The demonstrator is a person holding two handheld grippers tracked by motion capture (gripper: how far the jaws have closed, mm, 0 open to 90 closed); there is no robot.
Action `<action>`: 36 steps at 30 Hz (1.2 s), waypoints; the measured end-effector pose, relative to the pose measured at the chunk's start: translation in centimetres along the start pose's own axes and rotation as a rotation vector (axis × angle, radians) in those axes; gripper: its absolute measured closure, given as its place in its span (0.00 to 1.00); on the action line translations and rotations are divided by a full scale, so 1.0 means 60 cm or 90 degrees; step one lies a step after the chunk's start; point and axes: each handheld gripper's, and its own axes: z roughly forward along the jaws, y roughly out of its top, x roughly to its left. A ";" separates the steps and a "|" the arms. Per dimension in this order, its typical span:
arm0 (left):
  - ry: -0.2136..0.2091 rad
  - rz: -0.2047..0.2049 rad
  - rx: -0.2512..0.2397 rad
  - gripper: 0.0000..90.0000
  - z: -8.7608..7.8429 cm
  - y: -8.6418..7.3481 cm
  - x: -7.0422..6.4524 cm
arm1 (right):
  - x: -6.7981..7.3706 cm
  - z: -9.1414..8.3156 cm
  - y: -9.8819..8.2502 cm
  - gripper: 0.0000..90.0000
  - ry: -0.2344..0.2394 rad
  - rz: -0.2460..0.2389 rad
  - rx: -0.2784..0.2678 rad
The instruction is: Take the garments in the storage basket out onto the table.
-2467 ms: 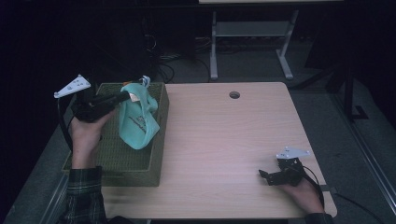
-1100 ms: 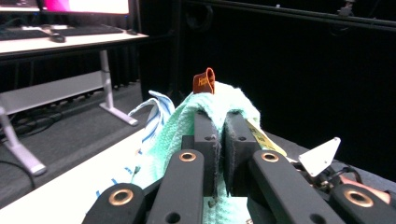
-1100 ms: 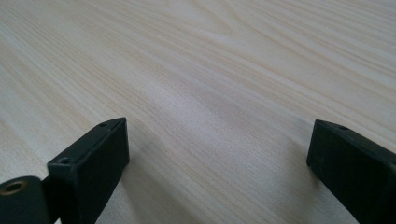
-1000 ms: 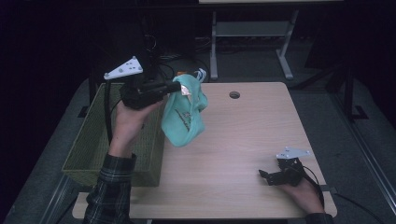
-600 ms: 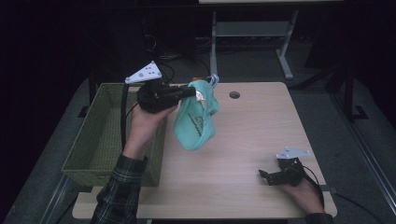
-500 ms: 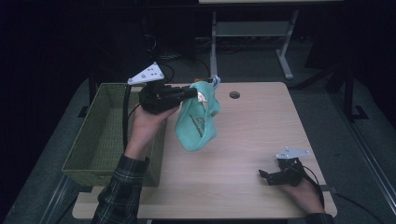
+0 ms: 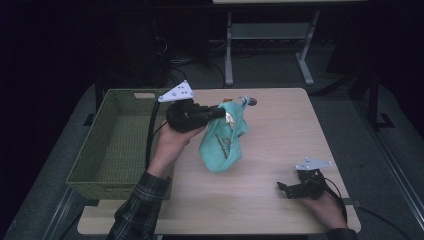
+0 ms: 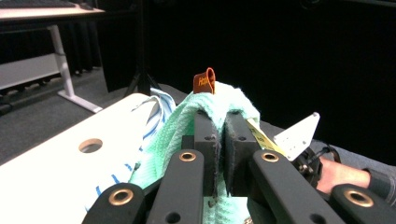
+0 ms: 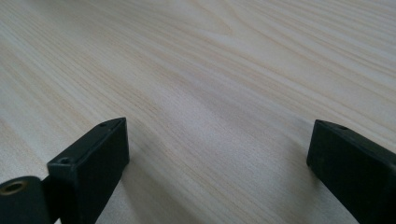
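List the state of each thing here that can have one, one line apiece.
left gripper: shut on the teal cloth.
teal cloth: bunched, hanging from the jaws, its lower end at the table.
right gripper: open, nothing between the jaws, low over the table.
green basket: upright at the table's left edge; its floor looks bare.

Left claw (image 7: pixel 220 111): black body, grey triangular plate, black cable, brass rivets on the arms. Right claw (image 7: pixel 281 187): same build. Plaid sleeve (image 7: pixel 137 210) at lower left.

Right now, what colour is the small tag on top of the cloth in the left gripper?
Orange-brown tag, clearest in the left gripper view; the cloth is mint green.
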 end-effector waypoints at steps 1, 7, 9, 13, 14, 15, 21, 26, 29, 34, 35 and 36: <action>-0.003 0.000 0.003 0.95 0.004 -0.005 0.000 | 0.000 0.000 0.000 0.06 0.000 -0.001 0.000; -0.014 -0.001 0.027 0.95 0.028 -0.028 -0.002 | 0.000 0.000 0.000 0.06 0.000 -0.001 0.000; -0.021 -0.002 0.031 0.95 0.037 -0.038 -0.004 | 0.000 0.000 0.000 0.06 0.000 0.000 0.000; -0.026 -0.007 0.046 0.95 0.056 -0.055 -0.005 | 0.000 0.000 0.000 0.06 0.000 -0.001 -0.001; -0.028 -0.006 0.049 0.95 0.061 -0.058 -0.007 | 0.000 0.000 0.000 0.06 0.000 -0.001 0.000; -0.031 -0.005 0.055 0.95 0.066 -0.061 -0.008 | 0.000 0.000 0.000 0.06 0.000 -0.001 0.000; -0.052 0.003 0.071 0.94 0.092 -0.074 -0.023 | 0.000 0.000 0.000 0.06 0.001 0.001 0.000; -0.059 -0.002 0.102 0.94 0.117 -0.096 -0.030 | 0.000 0.000 0.000 0.06 0.000 0.001 0.000; -0.066 -0.007 0.125 0.94 0.132 -0.113 -0.032 | 0.000 0.000 0.000 0.06 0.000 0.001 0.000; -0.055 0.007 0.178 0.94 0.153 -0.143 -0.033 | 0.000 0.000 0.000 0.06 0.000 0.000 0.001; -0.051 0.005 0.190 0.94 0.157 -0.150 -0.032 | 0.000 0.000 0.000 0.06 0.000 0.000 0.001; -0.047 0.005 0.200 0.94 0.160 -0.158 -0.031 | 0.000 0.000 0.000 0.06 0.000 0.000 0.001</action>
